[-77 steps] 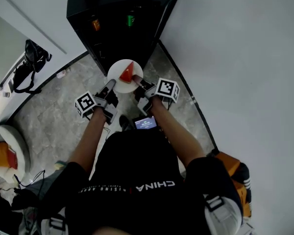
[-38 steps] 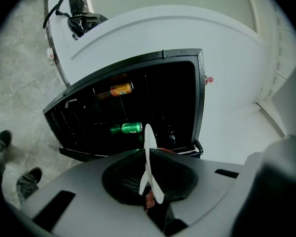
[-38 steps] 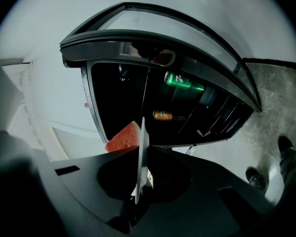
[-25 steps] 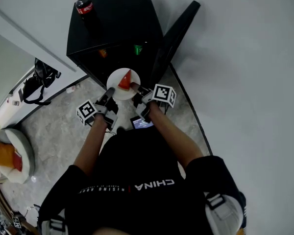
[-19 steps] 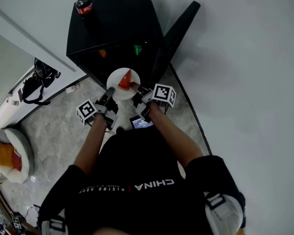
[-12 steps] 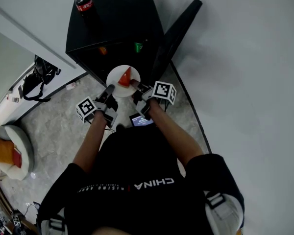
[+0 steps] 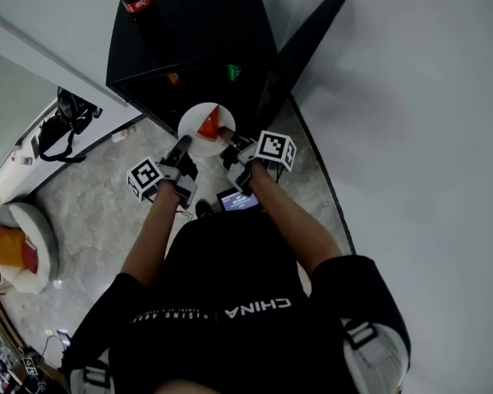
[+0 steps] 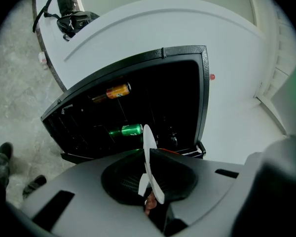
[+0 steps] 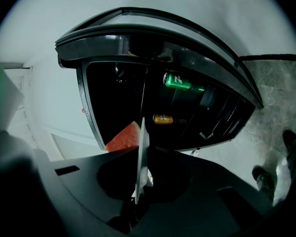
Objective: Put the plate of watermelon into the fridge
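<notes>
A white plate (image 7: 195, 121) with a red watermelon wedge (image 7: 208, 126) hangs level in front of the open black fridge (image 7: 189, 31). My left gripper (image 7: 183, 144) is shut on the plate's near-left rim, and my right gripper (image 7: 228, 136) is shut on its near-right rim. The left gripper view shows the plate (image 8: 148, 152) edge-on between the jaws, with the dark fridge interior behind it. In the right gripper view the plate (image 9: 142, 152) is also edge-on and the watermelon wedge (image 9: 123, 138) rises to its left.
The fridge door (image 7: 300, 43) stands open on the right. Inside lie a green can (image 7: 233, 73) and an orange can (image 7: 172, 78). A cola bottle (image 7: 138, 2) stands on top of the fridge. A black bag (image 7: 62, 125) lies on the stone floor at left; a white wall is at right.
Both grippers keep their hold on the plate. The plate stays just in front of the fridge opening; the head view has shifted slightly, and more of the fridge top shows than 3 s ago.
</notes>
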`<move>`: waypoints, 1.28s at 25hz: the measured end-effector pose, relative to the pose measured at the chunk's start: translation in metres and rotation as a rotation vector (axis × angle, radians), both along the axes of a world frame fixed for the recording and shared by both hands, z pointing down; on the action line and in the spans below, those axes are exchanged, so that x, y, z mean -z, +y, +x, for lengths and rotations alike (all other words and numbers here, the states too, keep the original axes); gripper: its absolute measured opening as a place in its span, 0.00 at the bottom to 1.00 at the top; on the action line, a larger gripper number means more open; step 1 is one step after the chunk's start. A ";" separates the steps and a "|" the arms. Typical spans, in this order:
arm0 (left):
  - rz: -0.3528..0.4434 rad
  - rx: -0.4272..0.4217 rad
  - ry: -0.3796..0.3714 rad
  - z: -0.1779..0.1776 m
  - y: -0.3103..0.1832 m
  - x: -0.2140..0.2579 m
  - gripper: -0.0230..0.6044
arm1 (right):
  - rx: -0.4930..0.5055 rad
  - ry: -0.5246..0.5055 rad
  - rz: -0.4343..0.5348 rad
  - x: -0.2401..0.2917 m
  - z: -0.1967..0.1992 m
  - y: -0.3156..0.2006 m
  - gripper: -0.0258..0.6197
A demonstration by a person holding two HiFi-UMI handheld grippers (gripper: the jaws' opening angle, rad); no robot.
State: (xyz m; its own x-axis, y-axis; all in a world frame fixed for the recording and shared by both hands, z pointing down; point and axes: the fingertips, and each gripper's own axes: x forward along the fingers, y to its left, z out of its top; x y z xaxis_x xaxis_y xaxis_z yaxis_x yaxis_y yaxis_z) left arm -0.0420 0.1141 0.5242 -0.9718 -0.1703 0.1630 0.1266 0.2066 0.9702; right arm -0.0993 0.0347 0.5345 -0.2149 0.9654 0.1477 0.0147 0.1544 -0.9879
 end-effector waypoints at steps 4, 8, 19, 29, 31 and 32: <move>-0.005 0.012 0.009 -0.001 0.004 -0.004 0.09 | 0.002 -0.006 0.006 -0.004 -0.003 0.004 0.09; 0.026 0.021 -0.015 -0.005 0.008 -0.002 0.09 | -0.024 0.014 0.006 -0.006 -0.007 0.007 0.09; 0.037 0.059 0.008 0.003 0.009 -0.012 0.09 | -0.133 0.063 0.023 -0.025 -0.019 -0.003 0.09; 0.036 0.073 -0.041 -0.001 0.006 -0.016 0.09 | -0.251 0.063 0.027 -0.061 -0.056 0.008 0.09; 0.039 0.067 -0.053 -0.002 0.008 -0.018 0.09 | -0.262 0.060 0.042 -0.073 -0.065 0.016 0.09; 0.037 0.065 -0.056 -0.001 0.009 -0.019 0.09 | -0.269 0.059 0.049 -0.078 -0.068 0.019 0.09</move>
State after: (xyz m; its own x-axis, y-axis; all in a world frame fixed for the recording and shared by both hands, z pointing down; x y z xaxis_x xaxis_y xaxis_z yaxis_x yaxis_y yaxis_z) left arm -0.0431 0.1228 0.5433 -0.9884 -0.1117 0.1024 0.0834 0.1631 0.9831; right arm -0.1678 0.0535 0.6128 -0.4518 0.8663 0.2130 -0.0903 0.1931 -0.9770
